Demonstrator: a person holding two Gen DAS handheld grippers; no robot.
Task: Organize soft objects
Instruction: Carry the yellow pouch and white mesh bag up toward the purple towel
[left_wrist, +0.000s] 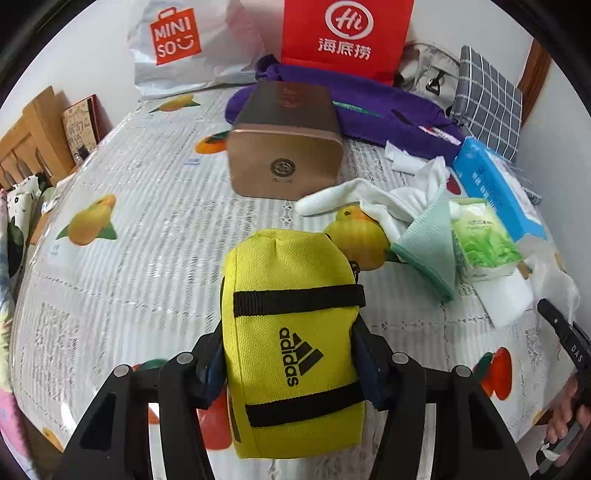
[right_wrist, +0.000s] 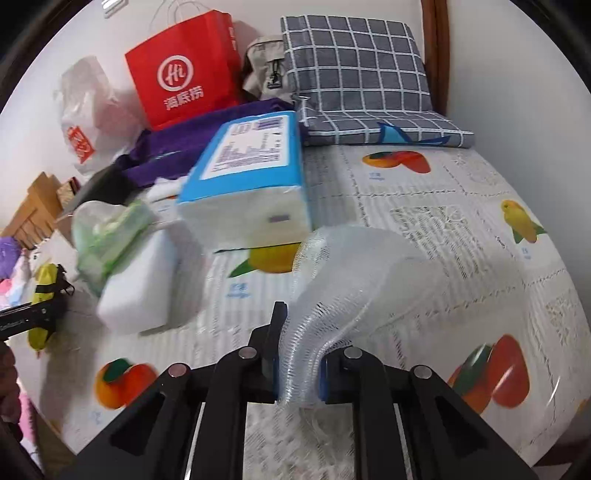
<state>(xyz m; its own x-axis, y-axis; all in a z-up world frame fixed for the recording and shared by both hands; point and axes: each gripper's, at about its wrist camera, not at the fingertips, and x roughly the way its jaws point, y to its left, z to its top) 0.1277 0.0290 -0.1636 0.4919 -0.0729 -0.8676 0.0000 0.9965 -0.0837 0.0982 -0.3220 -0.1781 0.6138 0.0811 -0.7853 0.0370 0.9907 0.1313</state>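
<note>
My left gripper (left_wrist: 290, 373) is shut on a yellow Adidas pouch (left_wrist: 291, 332) with black straps, held upright above the fruit-print bedspread (left_wrist: 140, 229). The pouch also shows at the far left of the right wrist view (right_wrist: 42, 295). My right gripper (right_wrist: 297, 369) is shut on a white foam net sleeve (right_wrist: 354, 280), which arcs up and to the right over the bed. A pile of soft items lies between them: white cloths (left_wrist: 384, 199), a green cloth (left_wrist: 432, 243), a green tissue pack (right_wrist: 107, 236), a white sponge block (right_wrist: 144, 284) and a blue tissue pack (right_wrist: 255, 173).
A brown tin box (left_wrist: 286, 147) stands mid-bed ahead of the left gripper. A purple garment (left_wrist: 388, 110), a red paper bag (right_wrist: 184, 66), a white Miniso bag (left_wrist: 177, 44), a grey backpack (right_wrist: 264, 66) and a checked pillow (right_wrist: 358, 74) line the wall. A wooden bed frame (left_wrist: 33, 136) is at left.
</note>
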